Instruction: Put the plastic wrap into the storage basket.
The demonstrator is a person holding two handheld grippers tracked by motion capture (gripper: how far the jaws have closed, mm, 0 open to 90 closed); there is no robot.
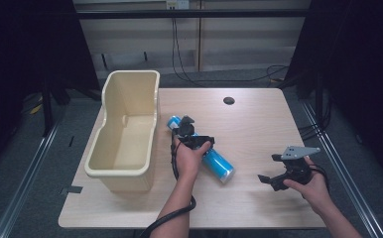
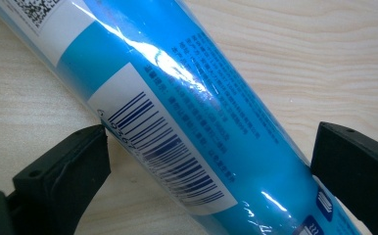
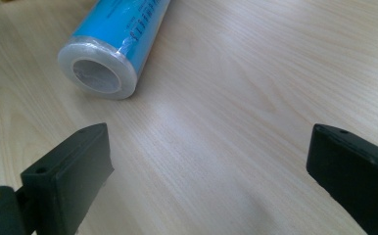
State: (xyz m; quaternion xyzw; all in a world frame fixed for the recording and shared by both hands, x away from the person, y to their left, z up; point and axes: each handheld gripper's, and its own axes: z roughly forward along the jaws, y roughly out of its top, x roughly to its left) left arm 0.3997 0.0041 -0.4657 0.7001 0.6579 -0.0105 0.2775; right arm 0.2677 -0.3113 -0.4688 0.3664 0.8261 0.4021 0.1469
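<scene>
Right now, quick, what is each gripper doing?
Left gripper: open, jaws on either side of the blue roll, not yet shut on it.
Right gripper: open, holding nothing, over the table.

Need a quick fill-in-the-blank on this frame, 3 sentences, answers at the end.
1. The blue roll lies on its side on the wooden ____.
2. The left claw has its jaws open on either side of the ____ roll.
3. The cream bin stands to the left of the roll and holds ____.

Missing words: table; blue; nothing
</scene>
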